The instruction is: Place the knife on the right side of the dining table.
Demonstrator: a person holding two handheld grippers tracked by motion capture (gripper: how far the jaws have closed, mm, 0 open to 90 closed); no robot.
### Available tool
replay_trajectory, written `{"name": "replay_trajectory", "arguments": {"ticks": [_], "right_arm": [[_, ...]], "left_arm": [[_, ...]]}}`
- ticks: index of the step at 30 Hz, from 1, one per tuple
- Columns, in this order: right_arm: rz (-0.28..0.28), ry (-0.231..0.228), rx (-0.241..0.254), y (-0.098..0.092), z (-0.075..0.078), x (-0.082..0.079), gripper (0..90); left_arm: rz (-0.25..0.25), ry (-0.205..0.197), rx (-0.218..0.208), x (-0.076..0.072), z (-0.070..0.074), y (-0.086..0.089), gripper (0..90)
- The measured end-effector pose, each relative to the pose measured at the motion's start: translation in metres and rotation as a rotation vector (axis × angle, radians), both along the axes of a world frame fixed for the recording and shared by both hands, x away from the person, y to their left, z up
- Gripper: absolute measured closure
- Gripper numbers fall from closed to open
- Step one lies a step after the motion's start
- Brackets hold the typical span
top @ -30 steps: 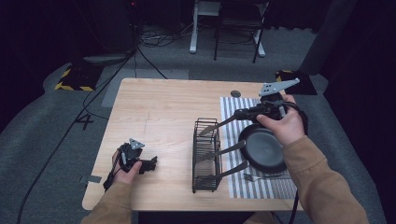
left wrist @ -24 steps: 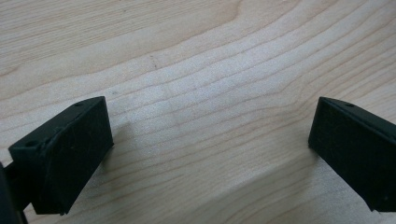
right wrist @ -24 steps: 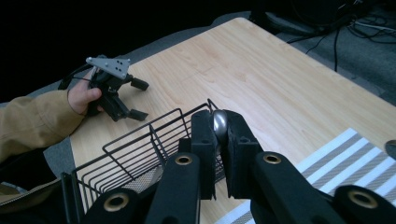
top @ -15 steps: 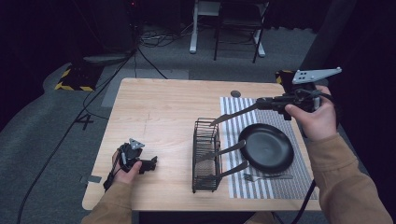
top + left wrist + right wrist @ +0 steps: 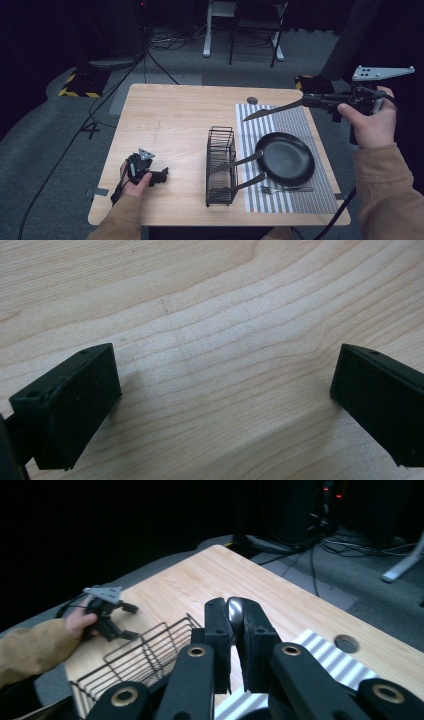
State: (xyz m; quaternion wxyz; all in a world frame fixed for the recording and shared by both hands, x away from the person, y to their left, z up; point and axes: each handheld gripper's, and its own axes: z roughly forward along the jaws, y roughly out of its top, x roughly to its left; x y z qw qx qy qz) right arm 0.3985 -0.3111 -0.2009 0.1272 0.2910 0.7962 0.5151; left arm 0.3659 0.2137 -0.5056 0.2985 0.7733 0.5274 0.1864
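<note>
My right gripper (image 5: 308,101) hangs high over the table's right edge, shut on a silver table knife (image 5: 272,110) whose blade points left over the striped mat (image 5: 295,122). In the right gripper view the jaws (image 5: 235,625) press together on the knife's metal (image 5: 234,611). My left gripper (image 5: 161,175) rests low at the table's front left. Its jaws stand wide apart over bare wood (image 5: 225,390), with nothing between them. A black wire rack (image 5: 220,165) stands mid-table with two utensil handles (image 5: 245,160) sticking out toward a black plate (image 5: 285,157).
A fork (image 5: 285,189) lies on the mat in front of the plate. A round cable hole (image 5: 252,100) sits near the table's far edge. Beyond the table are floor cables and chair legs. The left half of the wooden tabletop (image 5: 165,120) is bare.
My right gripper has risen from beside the plate and swung to the right, carrying the knife up over the mat. The left gripper has stayed put.
</note>
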Motion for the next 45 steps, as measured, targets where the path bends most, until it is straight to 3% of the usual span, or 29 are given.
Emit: {"name": "replay_trajectory", "arguments": {"ticks": [3,9,10,13,18,24,34,45], "right_arm": [[-0.023,0.004,-0.004,-0.004,-0.002,0.004,84.6],[-0.088,0.037,-0.024,-0.01,-0.019,0.027,84.6],[-0.106,0.054,-0.028,-0.01,-0.028,0.039,84.6],[-0.118,0.062,-0.031,-0.01,-0.035,0.047,84.6],[-0.156,0.094,-0.066,-0.003,-0.061,0.075,84.6],[-0.185,0.119,-0.073,0.004,-0.083,0.096,84.6],[-0.229,0.124,-0.064,0.008,-0.11,0.117,84.6],[-0.228,0.117,-0.064,0.012,-0.124,0.121,84.6]], "left_arm": [[-0.001,-0.001,0.001,0.0,0.0,0.0,0.0],[0.0,0.0,0.0,0.0,0.0,0.0,0.0],[0.0,0.002,0.001,0.0,0.0,0.0,0.0],[-0.001,0.001,0.002,0.0,0.0,0.0,0.0],[0.0,0.0,0.0,0.0,0.0,0.0,0.0],[0.0,0.0,0.0,0.0,0.0,0.0,0.0],[0.0,0.0,0.0,0.0,0.0,0.0,0.0],[0.0,0.0,0.0,0.0,0.0,0.0,0.0]]}}
